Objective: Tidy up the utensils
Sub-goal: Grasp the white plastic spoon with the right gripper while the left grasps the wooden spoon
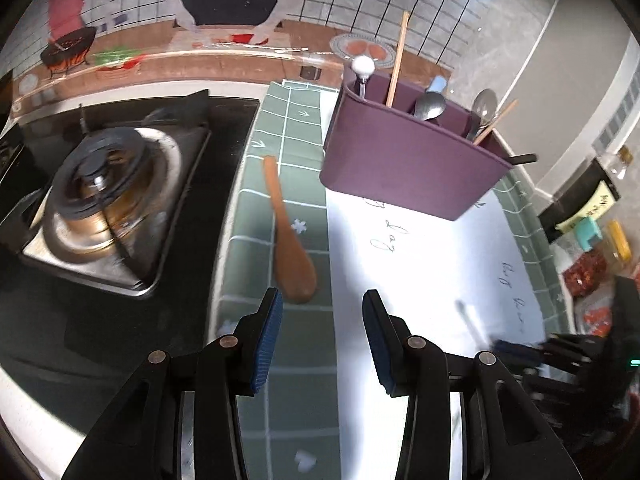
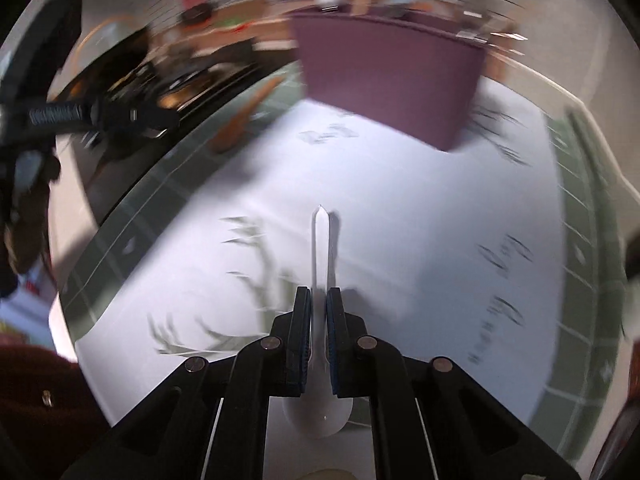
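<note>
A purple utensil holder point(image 1: 408, 160) stands at the far side of a white mat point(image 1: 420, 272) and holds metal spoons, chopsticks and a white-knobbed utensil. A brown wooden spoon point(image 1: 290, 248) lies on the green tiled cloth point(image 1: 280, 160), just ahead of my left gripper point(image 1: 322, 312), which is open and empty. My right gripper point(image 2: 319, 300) is shut on a white spoon point(image 2: 321, 248), handle pointing forward and bowl under the gripper, above the white mat point(image 2: 400, 240). The holder point(image 2: 388, 80) is ahead of it, blurred. The right gripper also shows blurred in the left wrist view point(image 1: 520, 348).
A gas stove burner point(image 1: 108, 192) on a black hob sits left of the green cloth. Packets and boxes point(image 1: 592, 248) crowd the right side. A tiled wall and a brown ledge point(image 1: 200, 64) run behind the holder.
</note>
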`<state>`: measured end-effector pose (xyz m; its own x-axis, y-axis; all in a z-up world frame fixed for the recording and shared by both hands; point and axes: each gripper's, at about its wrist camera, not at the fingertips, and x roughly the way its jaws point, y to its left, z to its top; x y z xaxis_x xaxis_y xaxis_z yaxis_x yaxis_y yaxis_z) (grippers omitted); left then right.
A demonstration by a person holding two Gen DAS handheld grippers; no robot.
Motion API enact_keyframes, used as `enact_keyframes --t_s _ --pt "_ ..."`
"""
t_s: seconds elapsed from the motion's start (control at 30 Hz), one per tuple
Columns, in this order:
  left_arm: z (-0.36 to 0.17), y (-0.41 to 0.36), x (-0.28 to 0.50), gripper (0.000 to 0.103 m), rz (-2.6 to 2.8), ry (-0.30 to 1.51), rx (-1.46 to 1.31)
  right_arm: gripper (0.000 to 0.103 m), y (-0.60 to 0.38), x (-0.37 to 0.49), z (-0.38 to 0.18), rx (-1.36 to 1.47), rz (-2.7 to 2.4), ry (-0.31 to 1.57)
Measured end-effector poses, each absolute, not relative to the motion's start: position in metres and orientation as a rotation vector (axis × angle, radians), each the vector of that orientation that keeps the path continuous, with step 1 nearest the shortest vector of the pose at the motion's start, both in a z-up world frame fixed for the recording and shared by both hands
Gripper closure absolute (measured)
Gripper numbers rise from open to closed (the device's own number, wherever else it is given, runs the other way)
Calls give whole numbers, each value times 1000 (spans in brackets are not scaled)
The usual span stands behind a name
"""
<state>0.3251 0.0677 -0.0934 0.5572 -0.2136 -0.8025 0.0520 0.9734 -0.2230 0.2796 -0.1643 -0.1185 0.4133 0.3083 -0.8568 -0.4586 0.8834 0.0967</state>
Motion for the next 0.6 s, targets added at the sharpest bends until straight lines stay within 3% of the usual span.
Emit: enact_keyframes --t_s 0.43,0.53,0.6 --pt "-134 50 387 62 59 1033 -82 96 -217 275 -108 21 330 1000" --pt "-135 46 386 75 57 1023 -45 96 -218 275 -107 46 332 998" --pt "-136 44 382 75 33 1022 -29 96 -217 275 -106 49 334 995"
